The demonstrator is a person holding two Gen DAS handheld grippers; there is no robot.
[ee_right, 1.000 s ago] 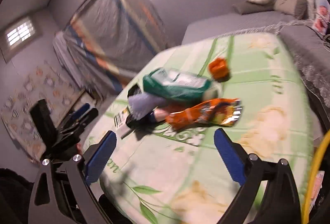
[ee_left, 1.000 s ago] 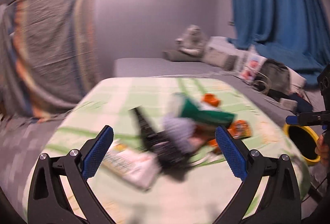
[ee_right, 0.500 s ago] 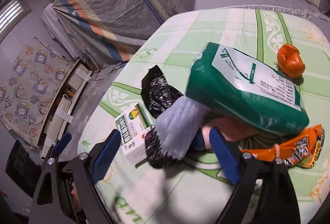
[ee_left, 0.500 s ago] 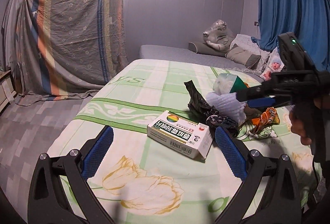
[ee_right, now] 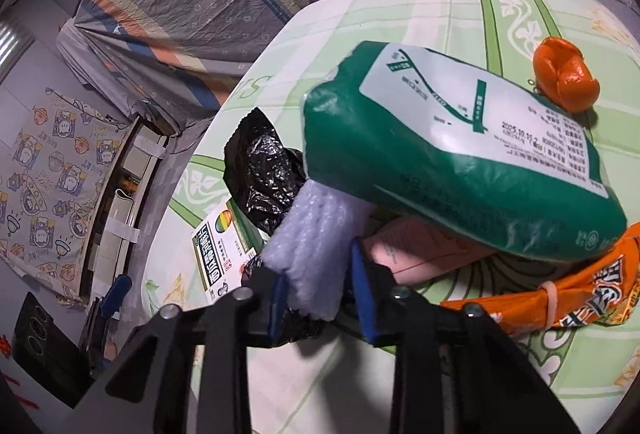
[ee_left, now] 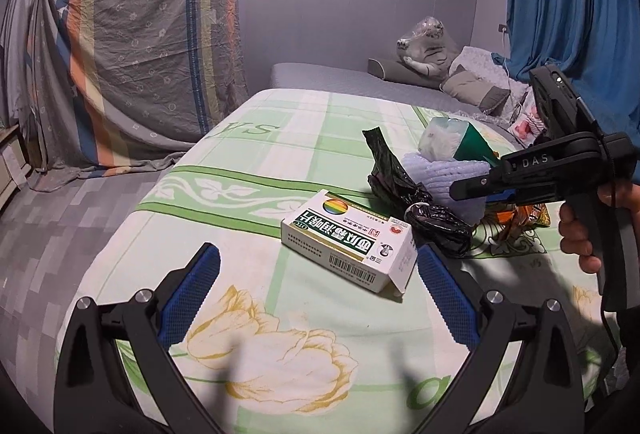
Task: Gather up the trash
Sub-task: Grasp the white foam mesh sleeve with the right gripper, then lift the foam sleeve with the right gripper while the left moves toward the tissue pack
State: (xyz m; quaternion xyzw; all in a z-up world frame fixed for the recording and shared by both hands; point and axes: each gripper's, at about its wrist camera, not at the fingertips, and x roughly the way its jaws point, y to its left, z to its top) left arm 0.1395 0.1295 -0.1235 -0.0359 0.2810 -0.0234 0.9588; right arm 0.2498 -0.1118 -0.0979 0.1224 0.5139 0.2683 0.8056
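Note:
A pile of trash lies on the green flowered sheet [ee_left: 248, 314]: a white medicine box [ee_left: 348, 246], a black plastic bag [ee_left: 400, 186], a pale foam net sleeve [ee_right: 316, 234], a green pack [ee_right: 460, 154], an orange snack wrapper [ee_right: 560, 294] and an orange crumpled piece [ee_right: 564, 74]. My right gripper [ee_right: 320, 294] is closing, and its blue pads press both sides of the foam sleeve's lower end. In the left wrist view the right gripper [ee_left: 472, 190] reaches into the pile from the right. My left gripper [ee_left: 316, 290] stands open, the medicine box just beyond its fingertips.
A striped cloth [ee_left: 132, 46] hangs at the left beyond the bed edge. A grey mattress [ee_left: 320, 78] with pillows and a wrapped plush toy [ee_left: 424, 46] lies behind, a blue curtain [ee_left: 568, 14] at the right. A person's hand [ee_left: 580, 230] holds the right gripper's handle.
The right gripper came down into the pile and its jaws narrowed from wide open onto the foam sleeve. The left gripper dropped slightly nearer the medicine box and stays open.

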